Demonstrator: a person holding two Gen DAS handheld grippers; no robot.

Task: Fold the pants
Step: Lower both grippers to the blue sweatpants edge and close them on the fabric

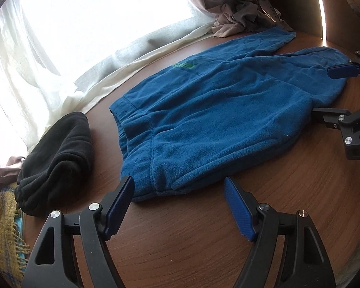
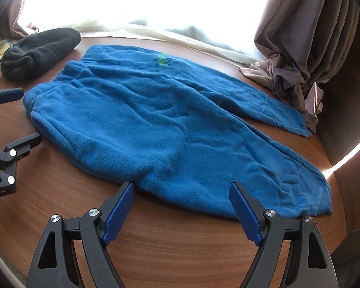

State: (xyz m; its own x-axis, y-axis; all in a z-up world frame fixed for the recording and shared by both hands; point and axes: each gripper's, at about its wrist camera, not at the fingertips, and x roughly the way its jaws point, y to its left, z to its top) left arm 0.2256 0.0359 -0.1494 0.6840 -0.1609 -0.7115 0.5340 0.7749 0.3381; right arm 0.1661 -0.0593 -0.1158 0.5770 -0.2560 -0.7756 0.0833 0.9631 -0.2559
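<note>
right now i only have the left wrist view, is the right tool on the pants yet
Observer: No. The right tool is open. Its tips sit at the front edge of the near leg and the pads are not pressing the cloth.
Operator: where's that leg's cuff
Observer: The near cuff lies flat, off to the tool's right.
Operator: legs stacked?
Observer: No, they splay apart. Bare table shows between them, beside the far cuff.

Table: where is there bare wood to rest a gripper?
Bare table runs along the near edge, in front of the blue pants, and between their legs. Crowded: black garment on the left, curtains at the back.
</note>
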